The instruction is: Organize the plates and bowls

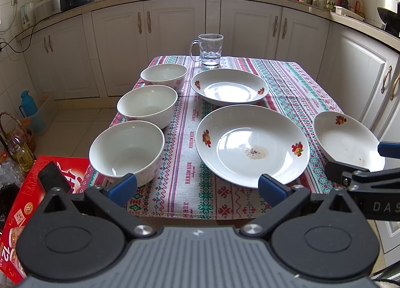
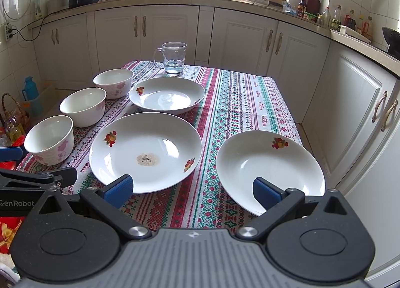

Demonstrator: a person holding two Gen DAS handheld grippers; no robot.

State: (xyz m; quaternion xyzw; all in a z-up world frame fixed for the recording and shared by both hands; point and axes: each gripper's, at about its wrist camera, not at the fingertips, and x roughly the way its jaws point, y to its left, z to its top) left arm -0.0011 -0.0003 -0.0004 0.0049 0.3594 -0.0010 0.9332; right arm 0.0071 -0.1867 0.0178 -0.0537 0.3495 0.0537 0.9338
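Three bowls (image 1: 126, 149) line the cloth's (image 2: 240, 98) left edge, row running near-to-far; three plates (image 2: 146, 150) sit rightward. Left gripper (image 1: 197, 189) and right gripper (image 2: 192, 189) both spread wide, holding nothing.

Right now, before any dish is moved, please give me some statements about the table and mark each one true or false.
1. Three bowls stand in a row along the left side of the table. True.
2. The plates are already stacked. False: all three lie apart on the cloth.
3. The middle plate has a patch of residue at its centre. True.
4. The glass mug lies on its side. False: it stands upright at the far edge.
5. The right tongs are shut on a plate. False: they are open and hold nothing.
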